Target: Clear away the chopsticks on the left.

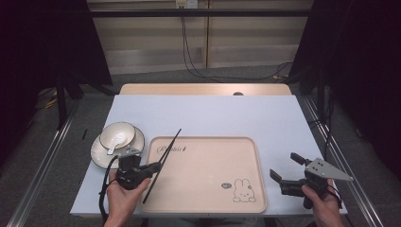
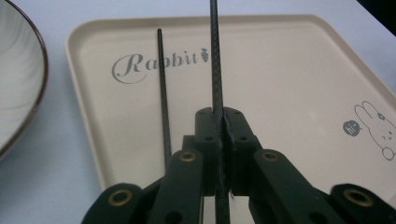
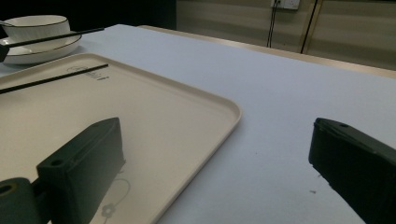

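Observation:
My left gripper (image 1: 155, 167) (image 2: 219, 122) is shut on a thin black chopstick (image 1: 171, 143) (image 2: 215, 56), which runs forward over the left edge of a beige tray (image 1: 208, 172) (image 2: 289, 70). A second black chopstick (image 2: 162, 88) (image 3: 56, 77) lies flat on the tray just beside the held one. The tray carries the word "Rabbit" and a rabbit drawing (image 1: 243, 191). My right gripper (image 1: 283, 166) (image 3: 219, 158) is open with nothing between its jaws, low over the table just right of the tray's near right corner.
A white bowl (image 1: 124, 128) with a spoon (image 1: 115, 142) in it sits on a dark-rimmed plate (image 1: 97, 153) left of the tray, close to my left gripper. The white tabletop (image 1: 213, 111) stretches beyond the tray to a wooden strip at the far edge.

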A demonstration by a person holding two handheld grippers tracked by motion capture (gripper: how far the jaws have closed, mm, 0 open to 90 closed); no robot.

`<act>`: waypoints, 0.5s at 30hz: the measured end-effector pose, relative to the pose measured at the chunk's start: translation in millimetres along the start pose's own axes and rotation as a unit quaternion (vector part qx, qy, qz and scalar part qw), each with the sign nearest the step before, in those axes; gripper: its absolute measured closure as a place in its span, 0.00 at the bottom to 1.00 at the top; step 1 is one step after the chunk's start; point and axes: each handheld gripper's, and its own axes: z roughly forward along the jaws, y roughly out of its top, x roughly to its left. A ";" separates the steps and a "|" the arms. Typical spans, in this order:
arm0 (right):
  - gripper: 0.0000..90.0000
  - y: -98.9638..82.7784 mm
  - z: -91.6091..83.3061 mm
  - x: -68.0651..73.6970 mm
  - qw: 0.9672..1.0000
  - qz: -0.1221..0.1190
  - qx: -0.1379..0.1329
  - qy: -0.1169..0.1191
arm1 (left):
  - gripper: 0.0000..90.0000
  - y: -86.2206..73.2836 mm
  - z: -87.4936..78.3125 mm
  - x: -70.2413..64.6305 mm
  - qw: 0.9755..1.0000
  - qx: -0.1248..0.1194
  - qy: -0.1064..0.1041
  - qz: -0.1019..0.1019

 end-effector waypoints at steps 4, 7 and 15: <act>0.03 0.0 0.1 0.3 1.000 0.000 -0.001 -0.001 | 0.95 -1.7 7.1 -3.2 1.000 0.012 0.004 0.000; 0.03 -0.1 0.1 0.3 1.000 -0.001 -0.001 -0.001 | 0.95 -3.7 13.9 -5.6 1.000 0.020 0.009 0.000; 0.03 0.0 -0.2 0.3 1.000 -0.002 0.000 0.001 | 0.95 -8.4 27.9 -6.7 0.999 0.044 0.023 -0.013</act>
